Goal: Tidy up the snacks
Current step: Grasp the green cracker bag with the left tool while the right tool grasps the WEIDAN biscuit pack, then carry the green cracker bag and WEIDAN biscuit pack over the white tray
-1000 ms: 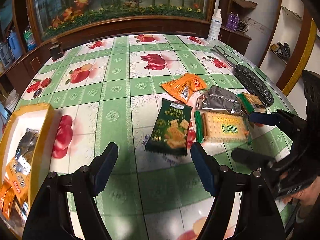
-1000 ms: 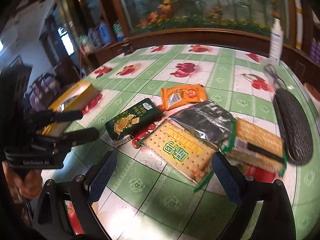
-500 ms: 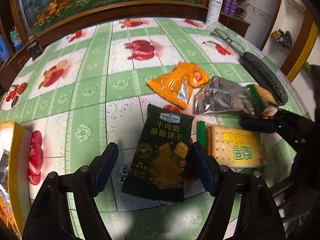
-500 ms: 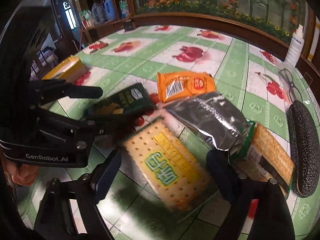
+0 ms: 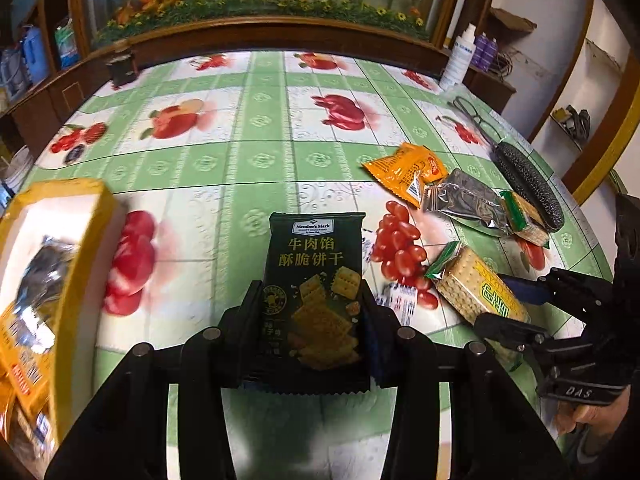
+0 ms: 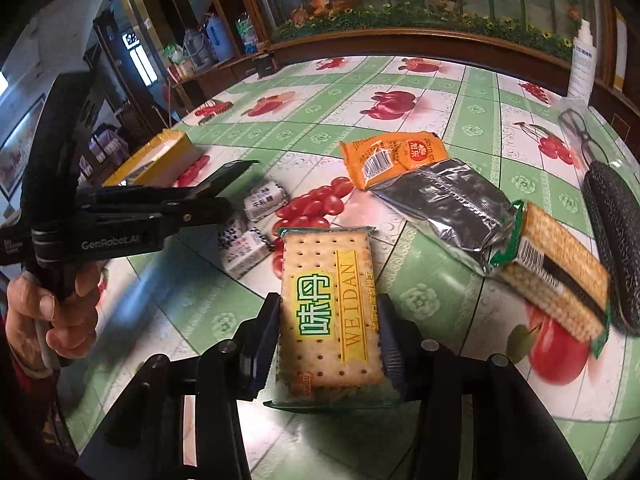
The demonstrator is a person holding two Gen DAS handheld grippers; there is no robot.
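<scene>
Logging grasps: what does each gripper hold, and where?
Left gripper: dark cracker pack, by its lower side edges. Right gripper: Weidan pack, likewise.

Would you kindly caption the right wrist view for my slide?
Right gripper shut on cracker pack, above the fruit-print table.

A bench [image 5: 260, 152] is covered with a green, fruit-printed cloth. On it are laid an orange packet [image 6: 394, 154], a silver packet [image 6: 448, 208], a cracker pack [image 6: 560, 280], a yellow box [image 5: 76, 240], glasses [image 6: 576, 132] and a dark case [image 6: 618, 248].
</scene>
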